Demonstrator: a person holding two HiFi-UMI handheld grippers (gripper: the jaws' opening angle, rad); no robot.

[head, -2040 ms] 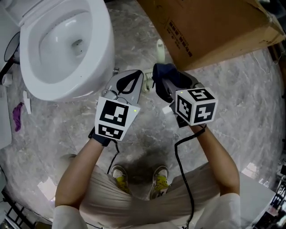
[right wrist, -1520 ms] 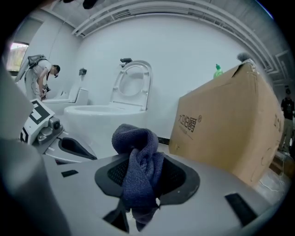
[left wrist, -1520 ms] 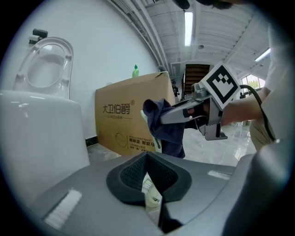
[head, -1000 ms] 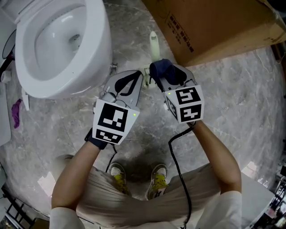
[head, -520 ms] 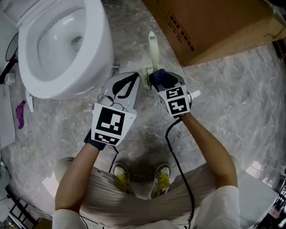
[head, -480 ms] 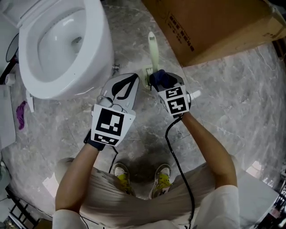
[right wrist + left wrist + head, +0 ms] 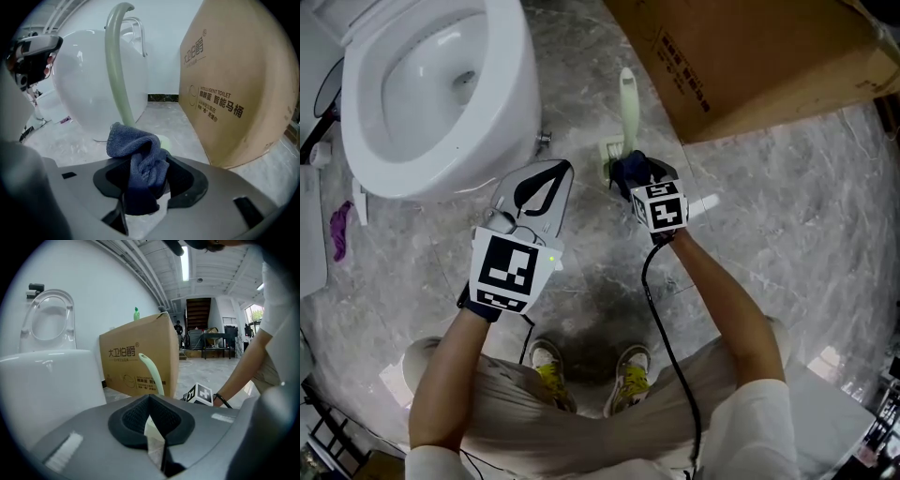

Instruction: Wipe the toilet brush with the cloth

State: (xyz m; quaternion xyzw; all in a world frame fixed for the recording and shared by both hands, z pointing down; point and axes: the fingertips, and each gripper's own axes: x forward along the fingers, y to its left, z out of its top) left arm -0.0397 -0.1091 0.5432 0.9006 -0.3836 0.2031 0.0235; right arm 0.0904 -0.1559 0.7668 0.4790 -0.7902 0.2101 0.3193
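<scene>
1. Toilet brush (image 7: 628, 105): stood upright on the floor (image 7: 769, 234), between the toilet (image 7: 502, 94) and the cardboard box (image 7: 750, 56). Pale green, with a slim handle (image 7: 115, 70) rising from a low foot (image 7: 163, 139) and hooking over at the top.
2. Cloth (image 7: 133, 145): dark blue and bunched, pinched in the right gripper (image 7: 140, 173). Jaws closed firmly on it, with a fold spilling out over their front.
3. Sat low down, just beside the foot of the brush on the near side. Touching or merely close: not to be told from either view.
4. From the right jaws: lay directly ahead and a little to the left, just beyond the cloth. Long axis vertical, running straight up across the line of the jaws rather than along it.
5. Judged from that: called for the cloth to be pressed to the shaft and drawn upward from foot to hook. Risked tipping the brush if pushed sideways, with nothing steadying it.
6. Left gripper (image 7: 149, 401): jaws brought together, with nothing between them. Hung back and to the left of the brush, apart from it and nearer the toilet. Faced the handle from that side, with the box behind it.
7. Nearer of the two, by a clear margin: the right.
</scene>
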